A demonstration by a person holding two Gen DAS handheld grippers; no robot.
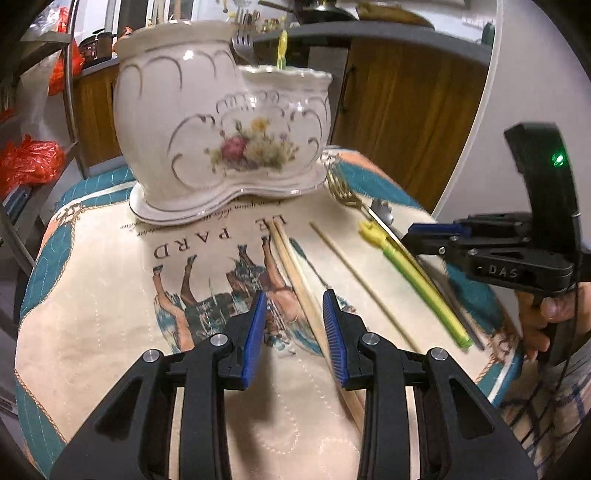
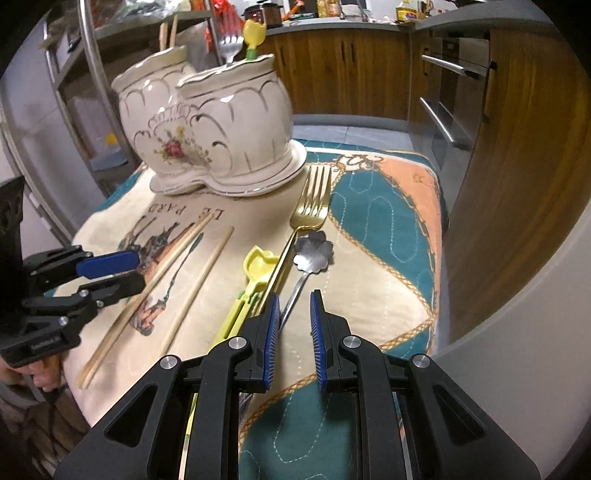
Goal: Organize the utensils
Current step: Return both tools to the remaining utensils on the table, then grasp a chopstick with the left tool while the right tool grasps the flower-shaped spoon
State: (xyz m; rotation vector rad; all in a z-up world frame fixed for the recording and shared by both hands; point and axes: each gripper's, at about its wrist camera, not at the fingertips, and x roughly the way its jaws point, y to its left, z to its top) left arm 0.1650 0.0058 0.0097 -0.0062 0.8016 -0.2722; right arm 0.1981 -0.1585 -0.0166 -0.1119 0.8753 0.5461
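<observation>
While my left gripper (image 1: 294,306) hangs low over the quilted cloth (image 2: 373,258) with its blue pads apart and nothing between them, the pair of chopsticks (image 1: 295,273) runs under its right finger. My right gripper (image 2: 293,310) is likewise parted and empty, poised just above the handle of the silver flower-shaped spoon (image 2: 313,248).

Taking the ceramic utensil holder (image 1: 221,129) as landmark, the loose utensils lie on the cloth in front of it:
- The chopstick pair lies straight in front of the holder, close to its saucer-like base, the two sticks touching along their length.
- A single chopstick (image 2: 201,280) lies just to the right of the pair, roughly parallel, apart from it.
- A yellow plastic spoon (image 2: 258,264) with a green-and-yellow handle lies further right.
- A gold fork (image 2: 312,199) lies beside the yellow spoon, its tines almost at the right edge of the holder's base and its handle crossing close against the yellow spoon.
- The silver spoon lies rightmost, its bowl just beside the fork's neck.

Inside the holder, a silver fork (image 2: 229,46) and a yellow tulip-topped utensil (image 2: 255,35) stand upright in the right-hand pot; two wooden sticks (image 2: 168,33) stand in the left-hand pot.

The cloth covers the desk; behind the holder stand wooden cabinets (image 2: 343,62), and an oven front (image 2: 450,92) shows to the holder's right.
</observation>
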